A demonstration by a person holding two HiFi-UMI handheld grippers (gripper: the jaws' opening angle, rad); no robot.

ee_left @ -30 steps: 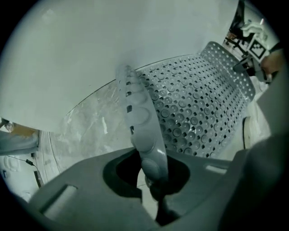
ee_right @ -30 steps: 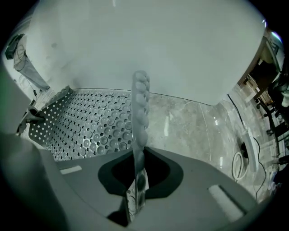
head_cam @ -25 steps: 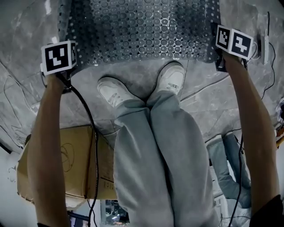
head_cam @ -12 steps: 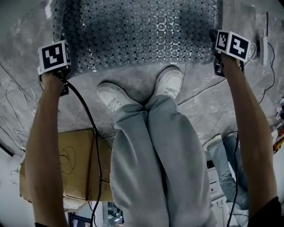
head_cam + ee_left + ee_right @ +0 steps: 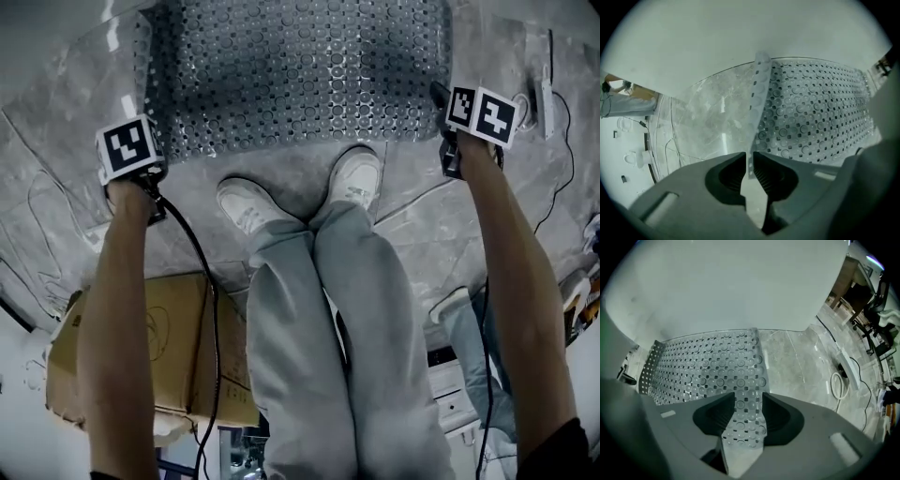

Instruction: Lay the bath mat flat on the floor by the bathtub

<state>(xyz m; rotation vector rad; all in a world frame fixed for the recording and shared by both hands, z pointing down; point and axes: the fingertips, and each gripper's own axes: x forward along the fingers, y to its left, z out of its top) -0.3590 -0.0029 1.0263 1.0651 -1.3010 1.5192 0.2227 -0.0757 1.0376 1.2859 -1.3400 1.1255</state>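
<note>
Since right gripper [image 5: 749, 399] jaws just opened around the bath mat [image 5: 300, 75] corner, release left gripper [image 5: 749, 159] jaws' pinch on its edge, then lift straight up.

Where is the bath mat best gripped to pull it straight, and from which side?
Pinch the bath mat at its two near corners, coming down from above along the near edge. It is thin, wide and floppy, so holding both corners would likely keep it spread. Its far edge runs along the bathtub, which leaves little room for fingers there.
</note>
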